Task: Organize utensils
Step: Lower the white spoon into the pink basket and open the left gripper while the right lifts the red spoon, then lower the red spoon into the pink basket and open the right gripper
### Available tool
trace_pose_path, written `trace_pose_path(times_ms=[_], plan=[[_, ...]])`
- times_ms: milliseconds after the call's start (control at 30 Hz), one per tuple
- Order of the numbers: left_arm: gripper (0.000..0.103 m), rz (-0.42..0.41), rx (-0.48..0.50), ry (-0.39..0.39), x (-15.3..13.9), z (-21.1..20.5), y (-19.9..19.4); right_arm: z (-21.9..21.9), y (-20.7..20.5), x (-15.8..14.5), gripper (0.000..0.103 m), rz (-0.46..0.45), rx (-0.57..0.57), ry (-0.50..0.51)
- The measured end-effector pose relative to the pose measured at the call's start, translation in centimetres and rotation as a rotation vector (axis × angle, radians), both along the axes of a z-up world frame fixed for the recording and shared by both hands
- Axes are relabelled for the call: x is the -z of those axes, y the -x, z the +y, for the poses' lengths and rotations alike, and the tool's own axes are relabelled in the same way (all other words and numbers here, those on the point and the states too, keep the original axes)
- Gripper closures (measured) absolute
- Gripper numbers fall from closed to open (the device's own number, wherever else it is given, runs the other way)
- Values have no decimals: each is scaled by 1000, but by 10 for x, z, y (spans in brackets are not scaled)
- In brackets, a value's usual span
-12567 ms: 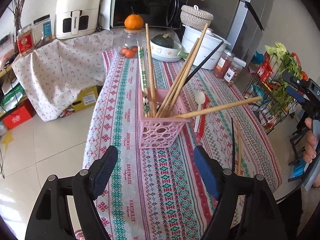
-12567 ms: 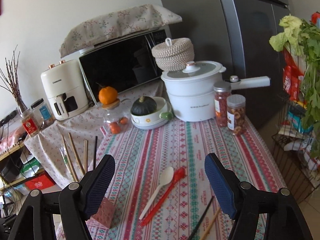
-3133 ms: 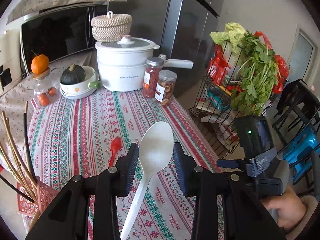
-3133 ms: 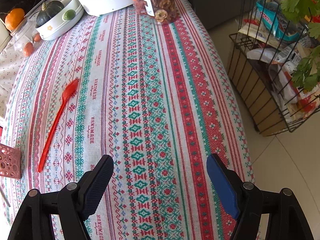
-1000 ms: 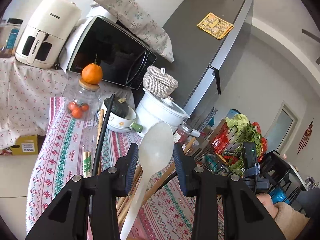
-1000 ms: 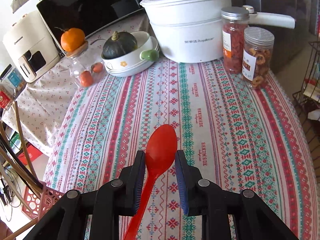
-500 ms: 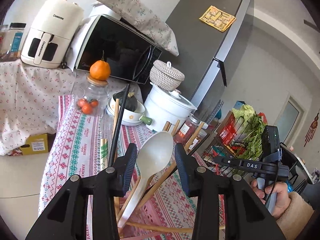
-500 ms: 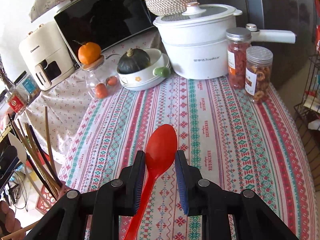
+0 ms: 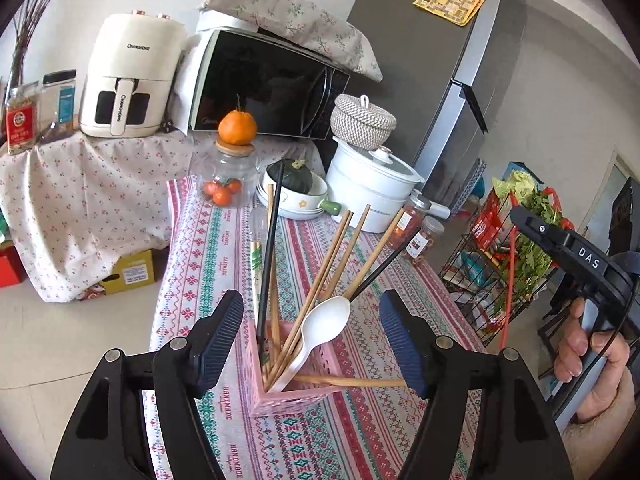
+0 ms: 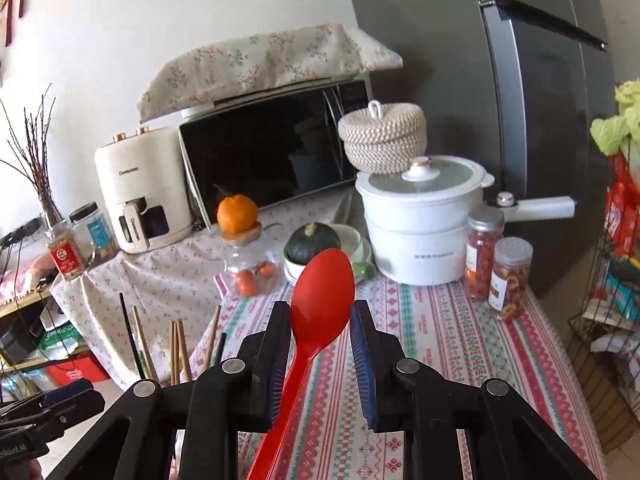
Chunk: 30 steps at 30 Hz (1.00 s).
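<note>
Spoons: smooth white plastic one [image 9: 325, 327] sits bowl-up in perforated pink basket [image 9: 298, 398] among wooden chopsticks [image 9: 320, 280]. Left gripper [image 9: 312, 340] jaws opening, nothing pinched; right gripper [image 10: 320, 334] clamps glossy red spoon [image 10: 320, 300].

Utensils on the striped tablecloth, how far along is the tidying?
Nearly done. The wooden and black chopsticks and the white plastic spoon already stand in the pink perforated basket, and the left gripper is opening clear of it. The right gripper grips the red plastic spoon, the last piece to drop in.
</note>
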<state>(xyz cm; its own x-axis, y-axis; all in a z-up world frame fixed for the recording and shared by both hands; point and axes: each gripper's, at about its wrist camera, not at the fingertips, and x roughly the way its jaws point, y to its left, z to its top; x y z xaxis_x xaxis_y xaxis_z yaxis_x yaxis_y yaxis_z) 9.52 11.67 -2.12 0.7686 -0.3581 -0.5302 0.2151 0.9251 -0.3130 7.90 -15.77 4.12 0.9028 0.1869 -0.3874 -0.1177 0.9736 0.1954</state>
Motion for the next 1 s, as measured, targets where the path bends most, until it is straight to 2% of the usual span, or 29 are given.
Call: trace_pose_path(times_ms=[33,200,300,400,500,667,833,1000], plan=[[24,17,-28,-31,-1,2,2,4,7,-6,76,-26,4,6],[13,126,-101,-83,2,15,5,21,39,-27,76,-132,48,22],[13,204,-146,-131,9,21,5,36,54,-34,76,-170,61,8],[13,288,-180,-145,19,31,1,61,64,-40,76,-236,72,29],[13,319,-205,-155,25,40,-1,92,65,-41,76,-303,86,69],[13,375,-231,-135,33,55,-6,134,47,-20,76,-357,139,109],[13,390,-272,-141,36,66,-10,167,28,11,76,-393,195,201],[13,396,-286,-134,36,74,-10,182,8,38,75,-359,218,249]])
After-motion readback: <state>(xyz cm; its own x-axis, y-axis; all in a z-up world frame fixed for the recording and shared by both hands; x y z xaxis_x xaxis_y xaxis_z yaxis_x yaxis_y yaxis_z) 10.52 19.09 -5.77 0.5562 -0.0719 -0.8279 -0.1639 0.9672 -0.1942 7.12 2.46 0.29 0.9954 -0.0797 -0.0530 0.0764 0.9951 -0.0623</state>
